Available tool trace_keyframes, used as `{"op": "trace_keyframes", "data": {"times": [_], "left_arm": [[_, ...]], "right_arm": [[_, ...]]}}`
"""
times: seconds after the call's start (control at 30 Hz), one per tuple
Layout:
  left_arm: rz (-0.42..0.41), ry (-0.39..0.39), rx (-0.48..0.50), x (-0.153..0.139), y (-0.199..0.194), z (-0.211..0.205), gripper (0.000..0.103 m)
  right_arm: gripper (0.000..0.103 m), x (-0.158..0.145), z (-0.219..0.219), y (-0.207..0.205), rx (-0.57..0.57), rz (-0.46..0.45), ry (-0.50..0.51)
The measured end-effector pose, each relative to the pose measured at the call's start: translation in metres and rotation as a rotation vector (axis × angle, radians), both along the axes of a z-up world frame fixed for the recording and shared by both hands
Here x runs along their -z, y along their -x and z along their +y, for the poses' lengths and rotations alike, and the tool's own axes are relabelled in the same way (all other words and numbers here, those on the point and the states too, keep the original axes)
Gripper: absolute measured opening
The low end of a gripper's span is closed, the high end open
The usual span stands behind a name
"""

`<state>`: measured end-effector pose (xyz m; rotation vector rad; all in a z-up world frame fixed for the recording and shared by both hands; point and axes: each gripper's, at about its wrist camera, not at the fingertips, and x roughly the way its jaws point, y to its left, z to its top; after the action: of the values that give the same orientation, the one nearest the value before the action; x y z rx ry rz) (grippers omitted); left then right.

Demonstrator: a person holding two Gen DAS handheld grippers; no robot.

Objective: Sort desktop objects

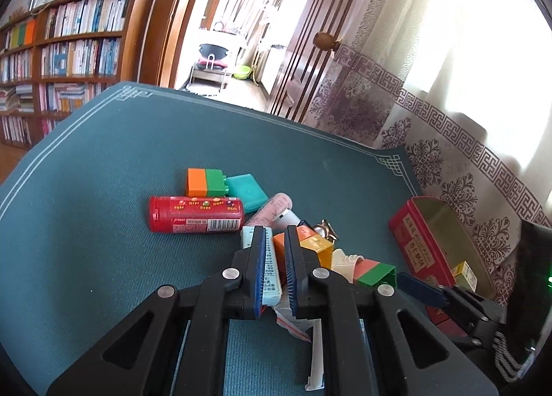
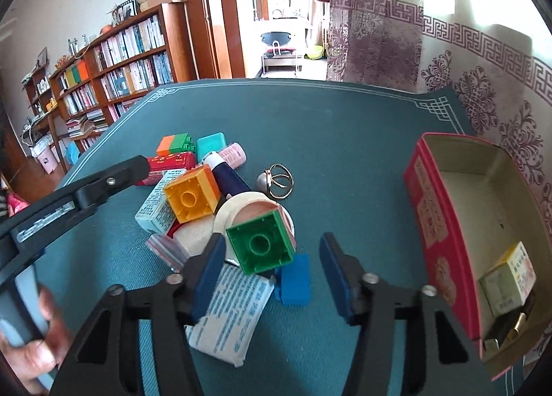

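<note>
Left wrist view. Left gripper [image 1: 276, 240]: black plastic linkage arms with metal rivets, ribbed blue pads; angled down over the pile, jaws clenched on a pale blue printed carton [image 1: 270, 266], a slim rectangular box held by its long sides. Table mat [image 1: 103, 196]: teal woven fabric with a white line border and knot-pattern corners. Red cylindrical tube [image 1: 195, 214]: glossy plastic, barcode label, lying on its side left of the pile. Orange-and-green toy brick [image 1: 206, 182]: moulded plastic with studs, just behind the tube. Teal flat case [image 1: 246, 188]: rounded corners, beside the brick. Pink ribbed roller [image 1: 272, 210]: cylinder, leaning against the pile. Red tin [image 1: 419, 240]: rectangular, open-topped, printed sides, at the mat's right edge.

Right wrist view. Right gripper [image 2: 270, 275]: same black build and blue pads, tilted down; jaws parted, pressing on nothing, a green brick [image 2: 260, 244] and a blue block [image 2: 293, 278] lying between them. Yellow-orange brick [image 2: 191, 197]: hollow underside up, atop the pile. White sachet [image 2: 229, 313]: soft, blue print, flat under the left finger. Gold ring with pearl [image 2: 277, 180]: thin metal hoops, alone on the mat. Small yellow-green carton [image 2: 507, 278]: inside the tin, with dark metal pieces beside it. Hand [image 2: 31, 337]: grips a handle at lower left.
</note>
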<state>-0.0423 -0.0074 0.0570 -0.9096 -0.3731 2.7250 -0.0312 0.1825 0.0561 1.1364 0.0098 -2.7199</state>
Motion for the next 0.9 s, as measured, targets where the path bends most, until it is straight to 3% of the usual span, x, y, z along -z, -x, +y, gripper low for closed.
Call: {"op": "trace_keyframes", "data": {"times": [0.13, 0.23, 0.3, 0.37, 0.4, 0.53, 0.73, 0.9], "left_arm": [[0.000, 0.001, 0.016, 0.000, 0.000, 0.003, 0.012], [-0.031, -0.018, -0.004, 0.003, 0.005, -0.002, 0.014], [-0.069, -0.045, -0.032, 0.007, 0.010, -0.010, 0.030], [-0.090, -0.063, -0.069, 0.011, 0.011, -0.018, 0.058], [-0.092, -0.065, -0.090, 0.012, 0.010, -0.023, 0.060], [-0.108, -0.072, -0.113, 0.018, 0.012, -0.030, 0.060], [-0.136, -0.085, -0.044, 0.025, 0.016, -0.021, 0.060], [-0.138, -0.038, -0.007, 0.027, 0.017, -0.007, 0.060]], "right_arm": [[0.043, 0.006, 0.000, 0.004, -0.005, -0.019, 0.015], [0.042, 0.005, 0.002, 0.001, 0.002, -0.015, 0.017], [0.041, 0.004, 0.005, -0.001, 0.011, -0.014, 0.030], [0.041, 0.003, 0.008, -0.004, 0.023, -0.008, 0.044], [0.041, 0.003, 0.010, -0.006, 0.027, -0.005, 0.051], [0.041, -0.001, 0.017, -0.013, 0.039, 0.001, 0.085], [0.041, -0.003, 0.018, -0.022, 0.031, 0.006, 0.101], [0.040, 0.002, 0.021, -0.018, 0.035, -0.012, 0.110]]}}
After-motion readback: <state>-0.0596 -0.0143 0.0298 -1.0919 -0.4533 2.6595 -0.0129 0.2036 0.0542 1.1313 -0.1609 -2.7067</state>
